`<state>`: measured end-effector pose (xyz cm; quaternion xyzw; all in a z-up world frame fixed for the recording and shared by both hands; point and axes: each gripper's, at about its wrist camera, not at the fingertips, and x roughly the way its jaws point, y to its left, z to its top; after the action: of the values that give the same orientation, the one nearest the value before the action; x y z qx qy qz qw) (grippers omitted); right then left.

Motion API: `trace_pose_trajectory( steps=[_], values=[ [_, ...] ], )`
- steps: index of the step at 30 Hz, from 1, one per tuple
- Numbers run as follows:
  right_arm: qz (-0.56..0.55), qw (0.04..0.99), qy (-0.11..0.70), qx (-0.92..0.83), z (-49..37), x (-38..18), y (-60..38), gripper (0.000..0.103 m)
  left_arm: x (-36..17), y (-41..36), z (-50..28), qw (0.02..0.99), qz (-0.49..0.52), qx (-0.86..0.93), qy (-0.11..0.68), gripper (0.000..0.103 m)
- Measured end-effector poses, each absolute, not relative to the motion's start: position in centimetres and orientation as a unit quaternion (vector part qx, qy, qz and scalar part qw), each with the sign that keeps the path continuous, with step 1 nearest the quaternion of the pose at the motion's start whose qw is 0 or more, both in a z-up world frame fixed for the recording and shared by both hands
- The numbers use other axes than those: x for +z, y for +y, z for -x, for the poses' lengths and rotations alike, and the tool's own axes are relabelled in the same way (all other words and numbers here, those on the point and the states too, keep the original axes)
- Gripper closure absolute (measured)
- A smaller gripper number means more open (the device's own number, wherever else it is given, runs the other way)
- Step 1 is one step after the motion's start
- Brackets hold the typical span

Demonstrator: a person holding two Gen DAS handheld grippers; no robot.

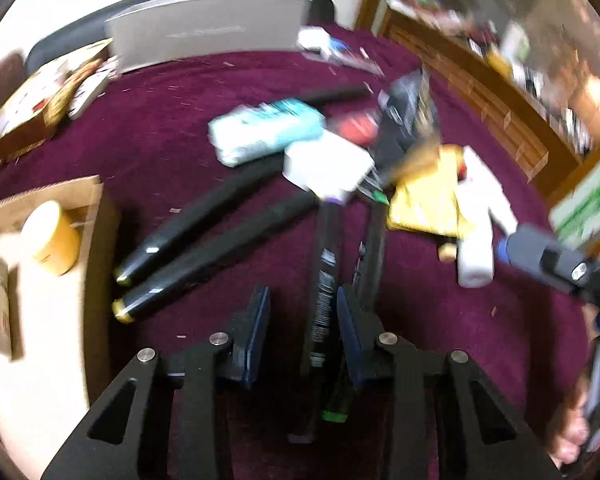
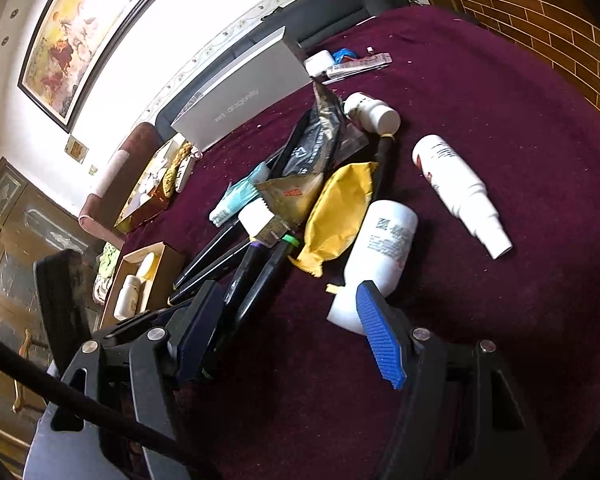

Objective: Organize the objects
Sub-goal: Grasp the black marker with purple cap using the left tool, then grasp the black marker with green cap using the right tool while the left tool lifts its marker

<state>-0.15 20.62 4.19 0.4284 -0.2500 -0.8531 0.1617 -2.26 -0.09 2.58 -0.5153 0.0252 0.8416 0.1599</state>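
Note:
A pile of objects lies on the maroon cloth (image 1: 172,128): several black markers (image 1: 216,208), a teal packet (image 1: 264,132), a white adapter (image 1: 326,166), a yellow pouch (image 1: 424,200) and white bottles (image 1: 478,216). My left gripper (image 1: 304,312) is open, its fingers either side of a black marker (image 1: 324,292) that lies between them. My right gripper (image 2: 292,320) is open above the cloth; a white bottle (image 2: 384,248) lies just ahead of its blue right pad (image 2: 380,340). A spray bottle (image 2: 456,188) lies further right. The markers (image 2: 252,276) run under its left finger.
A cardboard box (image 1: 40,248) at the left holds a yellow jar (image 1: 54,240) and a white bottle. A grey laptop box (image 2: 244,96) stands at the back, with a gift box (image 2: 152,188) to its left. Small items (image 2: 348,62) lie at the far edge.

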Motion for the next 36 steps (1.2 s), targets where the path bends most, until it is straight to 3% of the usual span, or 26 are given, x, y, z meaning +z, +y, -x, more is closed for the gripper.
trace_pose_trajectory(
  steps=[2,5,6,7,18,25,31,32,33,36],
  values=[
    [-0.428,0.163,-0.25,-0.853,0.1,4.3,20.4,0.034,2.4,1.8,1.7,0.145,0.497,0.851,0.086,0.074],
    [-0.428,0.166,-0.247,-0.854,-0.1,4.5,20.0,0.034,2.6,2.4,1.6,0.134,0.487,0.859,0.084,0.075],
    [-0.428,0.167,-0.246,-0.854,-0.2,4.5,19.9,0.034,2.7,2.2,1.5,0.133,0.485,0.861,0.077,0.09],
    [-0.429,0.168,-0.243,-0.854,-0.3,4.6,19.7,0.034,2.8,2.0,1.2,0.134,0.481,0.863,0.072,0.092],
    [-0.463,0.194,-0.189,-0.844,-0.2,3.5,13.9,0.034,4.5,-4.7,-3.4,0.151,0.463,0.871,-0.062,0.092],
    [-0.483,0.153,-0.141,-0.85,0.7,2.1,11.3,0.034,5.1,-7.1,-5.9,0.152,0.447,0.877,-0.092,0.092],
    [-0.488,0.095,-0.05,-0.866,1.8,1.4,8.0,0.037,4.9,-7.7,-6.8,0.144,0.443,0.879,-0.099,0.092],
    [-0.482,0.081,-0.024,-0.872,1.9,1.4,7.3,0.046,4.9,-7.8,-7.0,0.142,0.443,0.879,-0.1,0.092],
    [-0.479,0.064,0.001,-0.876,2.0,1.3,6.9,0.065,5.0,-7.9,-7.1,0.14,0.443,0.88,-0.101,0.092],
    [-0.466,0.053,0.017,-0.883,1.5,1.3,7.0,0.077,5.2,-8.6,-7.9,0.135,0.437,0.883,-0.107,0.092]
  ],
)
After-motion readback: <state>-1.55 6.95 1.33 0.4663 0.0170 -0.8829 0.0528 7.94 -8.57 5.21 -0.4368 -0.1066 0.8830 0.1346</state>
